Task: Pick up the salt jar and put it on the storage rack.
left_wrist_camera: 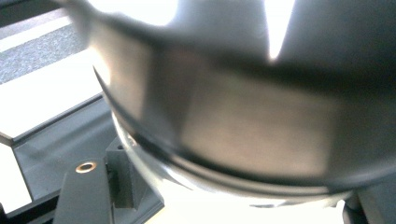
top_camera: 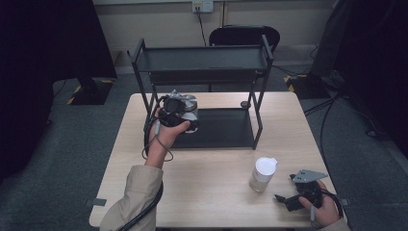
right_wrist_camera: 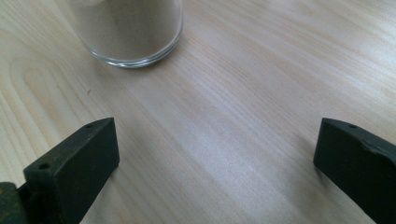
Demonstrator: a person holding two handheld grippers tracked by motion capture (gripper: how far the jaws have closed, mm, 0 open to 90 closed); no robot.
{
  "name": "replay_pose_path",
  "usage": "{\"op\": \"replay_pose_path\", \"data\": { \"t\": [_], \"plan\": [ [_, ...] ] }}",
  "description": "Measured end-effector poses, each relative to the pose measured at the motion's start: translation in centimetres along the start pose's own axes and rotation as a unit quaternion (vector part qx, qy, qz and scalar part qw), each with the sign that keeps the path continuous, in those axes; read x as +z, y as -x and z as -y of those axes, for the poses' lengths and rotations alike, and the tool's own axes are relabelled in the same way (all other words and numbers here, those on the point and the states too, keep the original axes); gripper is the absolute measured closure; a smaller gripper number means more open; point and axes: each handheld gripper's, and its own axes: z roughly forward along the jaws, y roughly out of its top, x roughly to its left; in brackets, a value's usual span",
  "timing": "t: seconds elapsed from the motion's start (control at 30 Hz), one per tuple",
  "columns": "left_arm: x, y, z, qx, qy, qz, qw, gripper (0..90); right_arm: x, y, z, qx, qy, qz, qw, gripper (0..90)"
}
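High view, left gripper (top_camera: 179, 111) clamped on metal jar (top_camera: 188, 107); right gripper (top_camera: 288, 196) wide open, empty, near glass jar (top_camera: 262, 174)

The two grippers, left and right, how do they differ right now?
The left gripper is raised at the lower shelf of the black metal rack, closed on a shiny metal-lidded jar; the right gripper sits low over the pale wooden table. The left's jaws are full; the right's stand wide apart and empty, short of the white-lidded glass jar of beige powder. Both are black and hand-held.
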Motion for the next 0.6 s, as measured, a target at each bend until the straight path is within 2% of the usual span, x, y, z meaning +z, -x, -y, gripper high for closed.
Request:
{"op": "replay_pose_path", "data": {
  "t": [0.6],
  "plan": [
    [-1.1, 0.7, -3.6, 0.017, 0.002, 0.001, 0.9998, 30.6, 0.0, 0.0, 0.0, 0.0, 0.0, 0.0, 1.0, 0.0]
  ]
}}
